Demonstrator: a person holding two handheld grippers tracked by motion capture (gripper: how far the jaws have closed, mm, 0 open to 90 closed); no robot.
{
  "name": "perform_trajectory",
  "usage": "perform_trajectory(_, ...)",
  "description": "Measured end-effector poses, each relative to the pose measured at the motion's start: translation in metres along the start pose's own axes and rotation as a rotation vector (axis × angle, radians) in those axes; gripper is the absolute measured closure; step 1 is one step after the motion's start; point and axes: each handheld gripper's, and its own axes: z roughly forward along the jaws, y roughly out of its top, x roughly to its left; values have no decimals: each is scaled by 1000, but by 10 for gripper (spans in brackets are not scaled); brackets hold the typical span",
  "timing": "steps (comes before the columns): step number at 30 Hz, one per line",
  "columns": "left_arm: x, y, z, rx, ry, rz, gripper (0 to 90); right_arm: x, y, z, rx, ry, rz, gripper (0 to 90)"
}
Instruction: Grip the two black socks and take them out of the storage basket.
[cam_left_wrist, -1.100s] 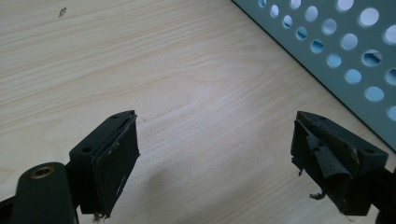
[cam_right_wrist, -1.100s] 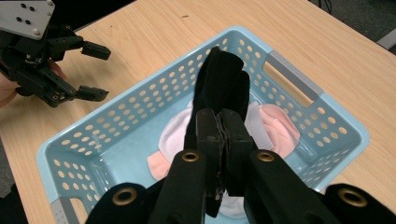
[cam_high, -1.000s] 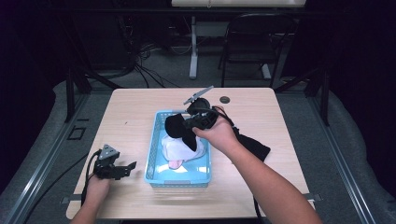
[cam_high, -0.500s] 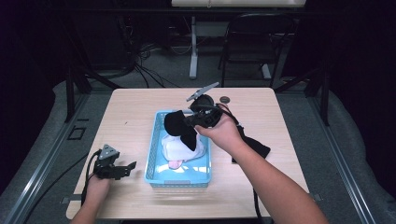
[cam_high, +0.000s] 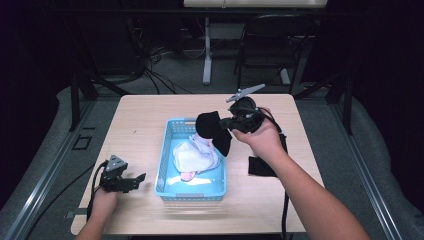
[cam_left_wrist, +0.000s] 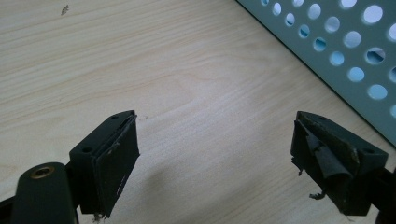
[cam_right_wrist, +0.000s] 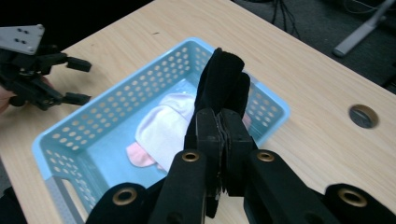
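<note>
From the high view, the right gripper (cam_high: 227, 123) is up above the table, clamped on a black fabric sock (cam_high: 214, 131) that dangles from its jaws over the far right corner of the light blue perforated plastic basket (cam_high: 165, 165). Inside that basket lies a white and pink cloth garment (cam_high: 195, 156). Another dark piece of fabric (cam_high: 261, 166) lies on the pale wooden table (cam_high: 140, 120), just right of the basket and under the right forearm. The left gripper (cam_high: 135, 181) sits low near the table's near left corner, jaws spread and pointing at the basket.

Left gripper view: jaws wide apart, bare wood between them, and the basket's perforated wall (cam_left_wrist: 345, 51) crosses the upper right.

Right gripper view: jaws pinched tight on the black sock (cam_right_wrist: 223, 86), which runs out beyond the tips, over the basket (cam_right_wrist: 84, 135) and the white garment (cam_right_wrist: 163, 128). The left gripper (cam_right_wrist: 79, 79) shows at upper left.
</note>
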Motion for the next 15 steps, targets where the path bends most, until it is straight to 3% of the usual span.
perform_trajectory(15,0,0,1,0,0,-2,151,-44,-44,-35,-20,-91,125,880)
